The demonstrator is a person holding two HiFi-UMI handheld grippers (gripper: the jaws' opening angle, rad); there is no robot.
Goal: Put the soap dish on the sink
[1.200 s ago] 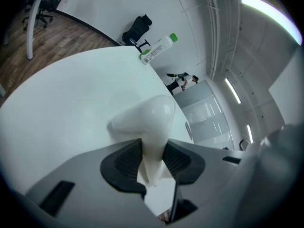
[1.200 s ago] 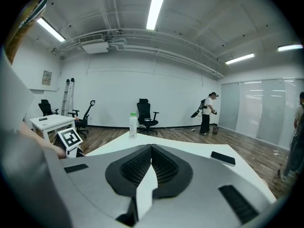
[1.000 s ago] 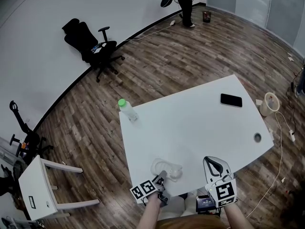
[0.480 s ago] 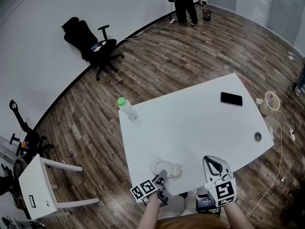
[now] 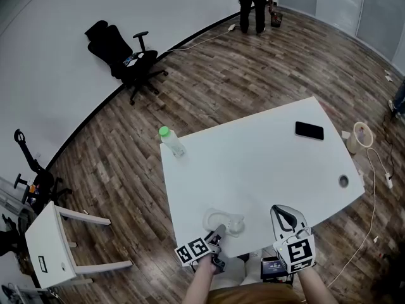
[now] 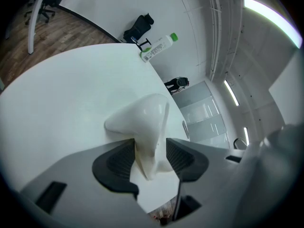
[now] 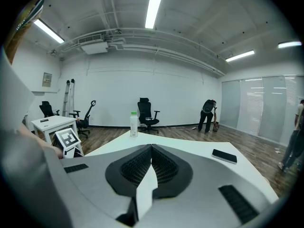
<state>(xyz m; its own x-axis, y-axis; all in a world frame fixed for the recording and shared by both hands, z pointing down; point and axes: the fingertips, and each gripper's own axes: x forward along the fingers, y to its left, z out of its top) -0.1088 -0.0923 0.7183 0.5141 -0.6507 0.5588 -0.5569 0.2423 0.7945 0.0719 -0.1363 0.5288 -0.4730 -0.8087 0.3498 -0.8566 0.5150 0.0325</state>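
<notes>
A white desk (image 5: pixel 253 163) fills the middle of the head view, and both forearms come up from the bottom edge to its near side. The left hand-held gripper (image 5: pixel 218 232) points forward and down at a slant onto the desk, with its marker cube toward the person. The right hand-held gripper (image 5: pixel 283 210) lies flatter, just over the near edge, well apart from the left one. A plastic bottle (image 5: pixel 171 142) with a green cap stands at the far left corner, and a black phone (image 5: pixel 309 130) lies near the far right corner. The white soap dish (image 5: pixel 223 221) sits on the desk close to the near edge, right at the tip of the left hand-held gripper. Only the left gripper view shows the detail there: the jaws have just been opening, and the rim of the dish stands between the two dark pads (image 6: pixel 116 161), which are close at each side but do not clamp it. The right gripper view shows its jaws closed together with nothing between them, and beyond them ceiling lights that the head view does not show.
</notes>
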